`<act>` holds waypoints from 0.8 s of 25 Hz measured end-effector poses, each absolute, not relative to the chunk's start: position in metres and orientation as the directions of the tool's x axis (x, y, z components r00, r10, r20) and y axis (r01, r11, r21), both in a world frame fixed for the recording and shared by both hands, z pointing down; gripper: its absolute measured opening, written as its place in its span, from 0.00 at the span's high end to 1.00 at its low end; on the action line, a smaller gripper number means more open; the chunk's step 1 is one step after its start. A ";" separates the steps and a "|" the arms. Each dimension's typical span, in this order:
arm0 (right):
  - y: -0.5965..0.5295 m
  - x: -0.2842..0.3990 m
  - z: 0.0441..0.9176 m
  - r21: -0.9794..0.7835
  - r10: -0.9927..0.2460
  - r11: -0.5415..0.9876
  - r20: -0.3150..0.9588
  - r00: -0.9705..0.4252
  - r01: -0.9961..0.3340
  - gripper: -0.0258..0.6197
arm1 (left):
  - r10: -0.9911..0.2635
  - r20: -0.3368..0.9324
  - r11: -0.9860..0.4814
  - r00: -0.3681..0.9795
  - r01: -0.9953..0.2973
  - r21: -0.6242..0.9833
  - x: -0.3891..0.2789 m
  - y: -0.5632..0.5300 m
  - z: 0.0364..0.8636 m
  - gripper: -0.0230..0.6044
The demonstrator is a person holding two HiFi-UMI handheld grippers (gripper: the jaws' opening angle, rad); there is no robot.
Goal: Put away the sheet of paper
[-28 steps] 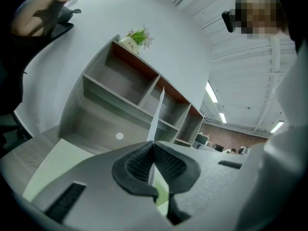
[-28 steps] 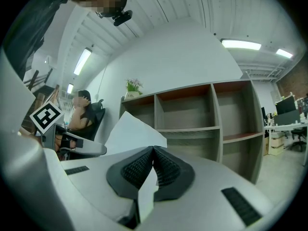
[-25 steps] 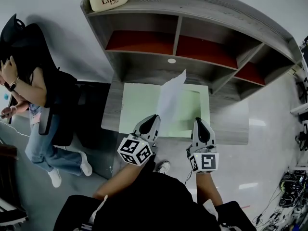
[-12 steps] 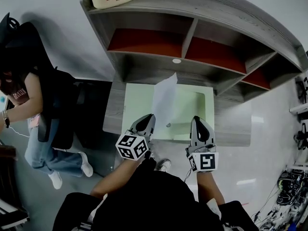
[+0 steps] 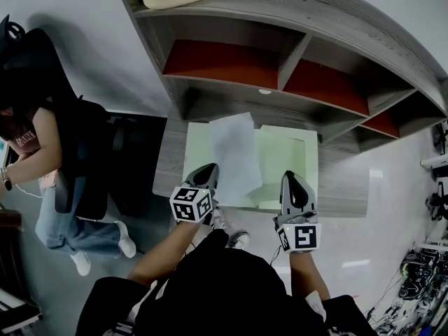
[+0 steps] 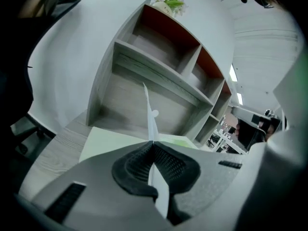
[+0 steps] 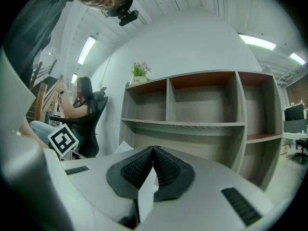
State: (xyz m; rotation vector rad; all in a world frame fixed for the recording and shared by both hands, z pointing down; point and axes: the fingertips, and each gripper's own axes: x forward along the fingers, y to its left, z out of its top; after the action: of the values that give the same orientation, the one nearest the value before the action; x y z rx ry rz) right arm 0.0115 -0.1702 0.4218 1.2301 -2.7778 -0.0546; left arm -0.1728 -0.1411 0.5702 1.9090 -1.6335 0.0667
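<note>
White sheet of paper (image 5: 234, 152) hangs out in front of the left tool (image 5: 209, 169), whose jaws are clenched on its near edge. In the left gripper view the sheet stands edge-on, rising from between the pads. It sits over the pale green mat (image 5: 283, 161) on the grey wooden tabletop (image 5: 168, 161); from where I stand I can't tell if its far end touches the mat. The right tool (image 5: 294, 180) waits beside it with its jaws pressed together, and no part of the sheet is in them.

To my eye the carrying step is in hand: the sheet is gripped and faces the shelf unit (image 5: 294, 16), but it isn't stowed yet. The next move probably calls for reaching it forward and up into one of the red-floored compartments (image 5: 220, 63). The limp far edge needs to be kept from catching on the shelf lip, and the left grip should let go only once the paper lies flat inside.
</note>
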 end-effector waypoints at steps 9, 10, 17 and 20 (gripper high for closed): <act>-0.173 -0.002 0.438 0.080 -0.753 0.656 0.124 -0.646 -0.750 0.93 | -0.768 0.599 -0.021 0.227 -0.944 0.330 -0.202 -0.140 0.638 0.95; -0.173 -0.003 0.441 0.077 -0.754 0.655 0.130 -0.643 -0.752 0.93 | -0.754 0.617 -0.019 0.228 -0.945 0.326 -0.203 -0.139 0.646 0.95; -0.180 -0.001 0.454 0.060 -0.751 0.656 0.150 -0.642 -0.753 0.93 | -0.666 0.713 0.003 0.220 -0.955 0.298 -0.210 -0.137 0.686 0.95; -0.185 0.002 0.459 0.048 -0.745 0.661 0.154 -0.649 -0.748 0.93 | -0.641 0.739 0.015 0.206 -0.960 0.281 -0.214 -0.136 0.696 0.95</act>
State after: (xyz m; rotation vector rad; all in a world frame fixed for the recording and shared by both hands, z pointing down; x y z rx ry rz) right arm 0.0020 -0.1846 0.4588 1.2300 -2.7150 0.0294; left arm -0.2137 -0.1363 0.6963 1.7062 -1.5149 0.5186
